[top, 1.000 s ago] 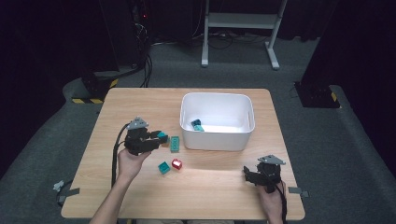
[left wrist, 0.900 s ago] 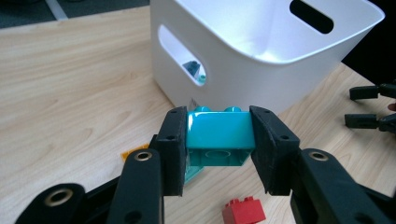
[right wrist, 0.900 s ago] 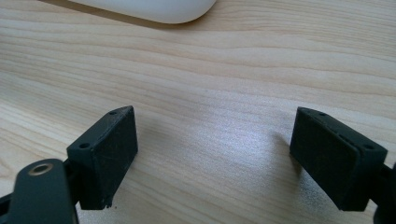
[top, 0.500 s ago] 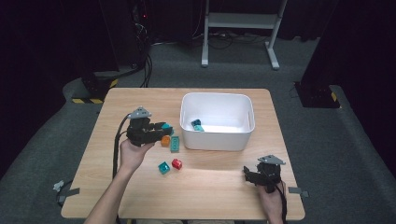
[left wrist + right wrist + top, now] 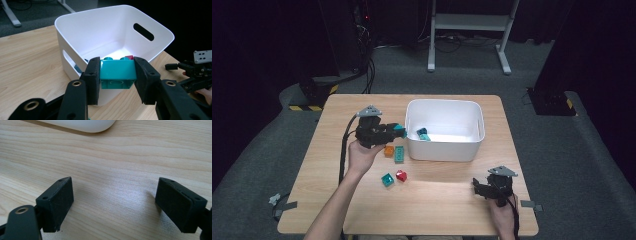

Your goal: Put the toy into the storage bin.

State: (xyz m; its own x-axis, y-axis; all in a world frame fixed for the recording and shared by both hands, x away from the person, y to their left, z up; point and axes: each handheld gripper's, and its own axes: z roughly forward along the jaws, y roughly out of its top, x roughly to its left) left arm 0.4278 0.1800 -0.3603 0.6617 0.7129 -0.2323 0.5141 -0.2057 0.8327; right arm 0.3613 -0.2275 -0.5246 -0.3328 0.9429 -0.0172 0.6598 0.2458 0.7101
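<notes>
left claw (image 5: 117, 75): clamped on teal toy brick (image 5: 117, 74), studs up, hollow underside facing camera, pads on both short sides | brick held off the desk (image 5: 447, 195) just beside the near rim of white bin (image 5: 75, 25) | right claw (image 5: 115, 205): jaws wide apart, nothing between, low over bare wood

Probably a lab or studio: black curtains (image 5: 272, 45), grey carpet (image 5: 562, 150), trailing cables (image 5: 367, 60), a lone wooden table (image 5: 437, 200).
</notes>
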